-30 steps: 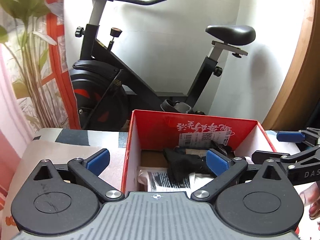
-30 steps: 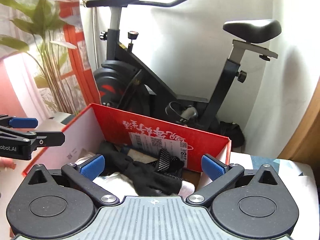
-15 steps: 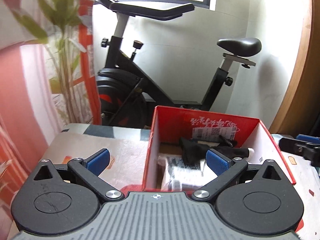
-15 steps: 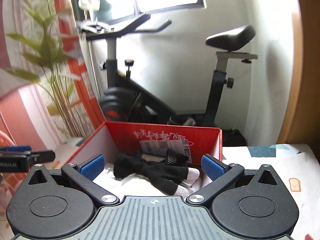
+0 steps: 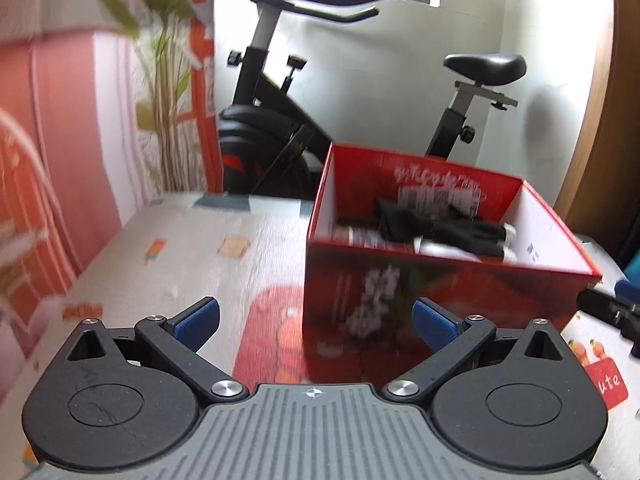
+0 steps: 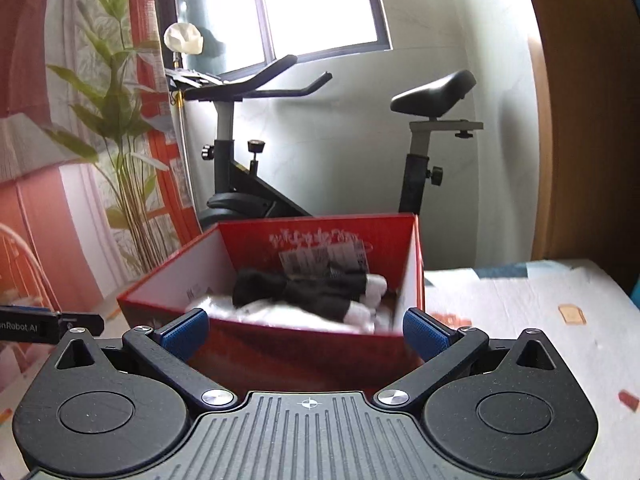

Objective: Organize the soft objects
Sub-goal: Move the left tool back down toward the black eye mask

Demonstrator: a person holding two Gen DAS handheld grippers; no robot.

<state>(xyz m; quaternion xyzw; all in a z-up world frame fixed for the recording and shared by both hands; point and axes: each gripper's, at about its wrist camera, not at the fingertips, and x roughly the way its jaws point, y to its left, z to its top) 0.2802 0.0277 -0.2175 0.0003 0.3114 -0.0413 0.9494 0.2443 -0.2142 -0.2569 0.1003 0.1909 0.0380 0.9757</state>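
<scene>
A red cardboard box stands on a patterned bedspread. Inside it lie black socks with white toes on top of white fabric. My left gripper is open and empty, in front of the box's near left corner. My right gripper is open and empty too, just short of the box's near wall. The tip of the right gripper shows at the right edge of the left wrist view, and the left gripper's tip at the left edge of the right wrist view.
A black exercise bike stands behind the box against a white wall. A leafy plant and red curtains are at the left. A wooden panel rises at the right. The bedspread extends right of the box.
Both grippers have pulled back and risen away from the box, so its outer front wall now shows. The socks stay inside. Both grippers remain open.
</scene>
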